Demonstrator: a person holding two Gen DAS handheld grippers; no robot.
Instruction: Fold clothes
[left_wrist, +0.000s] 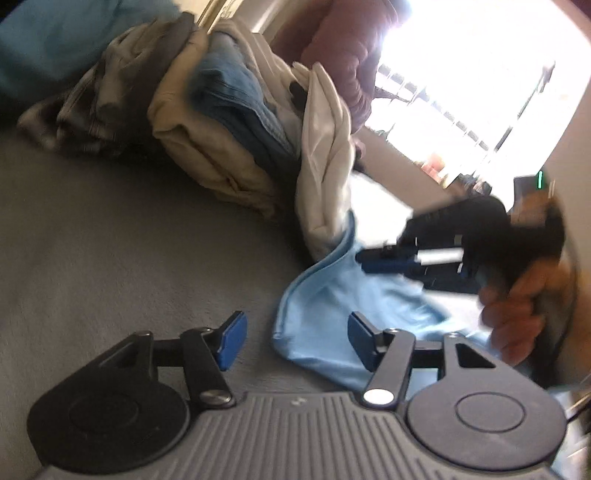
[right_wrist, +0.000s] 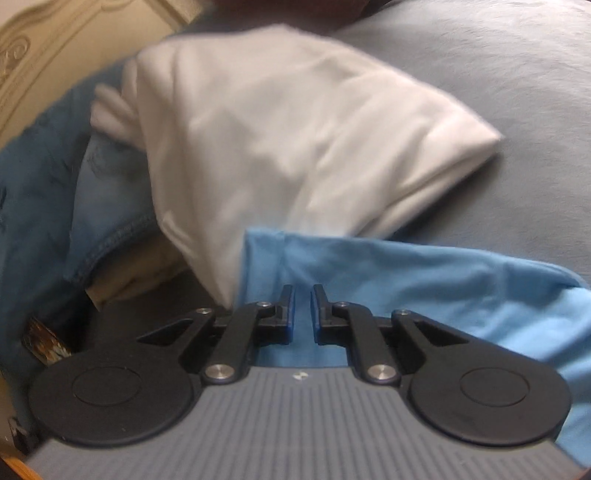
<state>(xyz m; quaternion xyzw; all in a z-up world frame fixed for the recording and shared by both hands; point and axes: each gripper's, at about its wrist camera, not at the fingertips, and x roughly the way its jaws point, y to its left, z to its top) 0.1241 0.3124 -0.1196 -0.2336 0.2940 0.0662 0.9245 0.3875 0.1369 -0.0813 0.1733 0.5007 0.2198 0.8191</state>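
Left gripper (left_wrist: 295, 339) jaws apart, nothing between, over grey bed (left_wrist: 110, 258). Right gripper (right_wrist: 303, 310) nearly closed, pinching light-blue shirt (right_wrist: 406, 273), which lies beside folded white garment (right_wrist: 277, 129).

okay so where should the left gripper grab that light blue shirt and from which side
Judging by its pose, take the light blue shirt at the rolled hem edge nearest the left gripper, coming from the bare grey bed side. That edge stands raised and free there, the jaws are open beside it, and the right gripper already works the opposite end.
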